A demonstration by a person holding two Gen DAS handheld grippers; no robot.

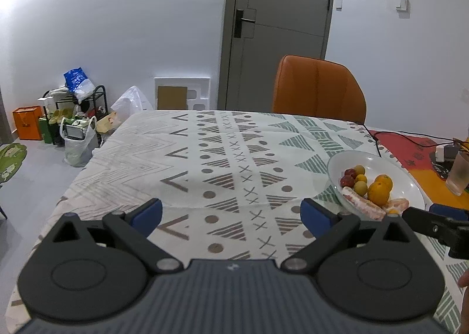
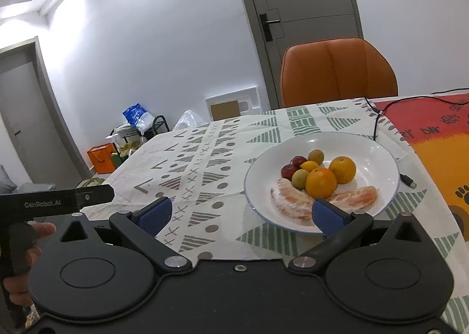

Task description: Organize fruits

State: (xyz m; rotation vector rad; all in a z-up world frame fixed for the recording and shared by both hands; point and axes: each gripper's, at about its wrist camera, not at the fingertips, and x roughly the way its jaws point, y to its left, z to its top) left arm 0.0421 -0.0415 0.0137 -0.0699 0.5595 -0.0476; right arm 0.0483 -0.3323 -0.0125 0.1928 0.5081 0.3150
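Left of the white plate (image 2: pixel 378 155), the left gripper (image 1: pixel 231 213) hangs over bare tablecloth (image 1: pixel 187 158), jaws wide apart and empty. The fruits (image 2: pixel 319 178) all lie on the plate; the right gripper (image 2: pixel 240 213), just before it, also gapes empty, so the sorting looks essentially done.

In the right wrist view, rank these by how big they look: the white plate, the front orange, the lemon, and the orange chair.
Largest to smallest as they appear:
1. white plate
2. orange chair, though it stands farther off, so it is surely bigger in reality
3. front orange
4. lemon
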